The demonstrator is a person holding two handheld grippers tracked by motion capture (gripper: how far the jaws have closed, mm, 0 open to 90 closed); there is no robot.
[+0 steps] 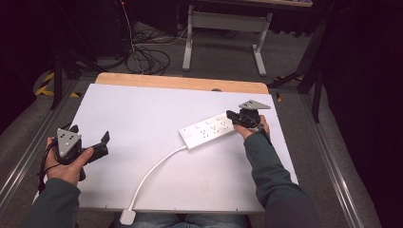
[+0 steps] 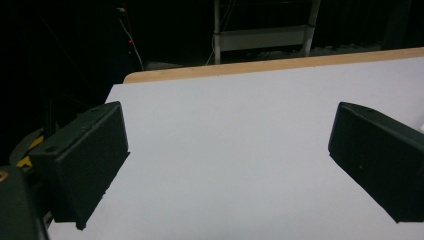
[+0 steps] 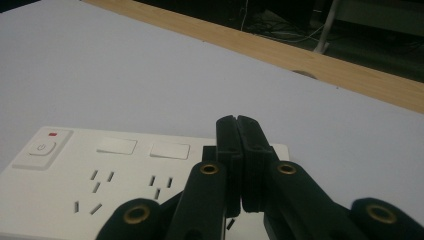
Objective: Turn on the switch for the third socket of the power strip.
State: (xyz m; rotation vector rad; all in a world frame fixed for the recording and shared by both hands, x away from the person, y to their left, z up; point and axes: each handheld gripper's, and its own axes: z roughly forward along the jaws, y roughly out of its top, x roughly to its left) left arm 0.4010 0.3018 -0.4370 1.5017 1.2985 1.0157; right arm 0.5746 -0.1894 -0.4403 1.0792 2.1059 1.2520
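White board (image 1: 157,114) covers most of the table, matte and bare apart from the work at its right half; a strip of pale wood (image 1: 180,83) shows along its far edge, with a small dark notch near the middle of that strip.

Nearest, at 6 o'clock on the board's front edge, a white plug (image 1: 128,216) lies just off the rim, and its white cable (image 1: 152,173) curves up toward 1 o'clock to reach the power strip (image 1: 207,130). At 8 o'clock the left gripper (image 1: 90,142) is held over the board's left edge, its jaws spread wide with nothing between them; the left gripper view shows the two black pads (image 2: 87,160) well apart over plain white surface.

At 3 o'clock the power strip lies flat and slanted, its far end rising toward the right. It is white, with a switch bearing a red mark (image 3: 44,147) at the cable end and rows of socket slots. The right gripper (image 1: 231,116) sits at the strip's far end with its jaws pressed together; the right gripper view shows them closed flat against each other just above the strip's top face, with nothing pinched.

Beyond the table, grey carpet (image 1: 218,57) runs back into a dark room. At 11 o'clock a tangle of black cables (image 1: 147,59) lies on the floor, at 12 o'clock stand the pale metal legs of another table (image 1: 223,33), and yellow-and-black tape (image 1: 45,85) marks the floor at 10 o'clock.
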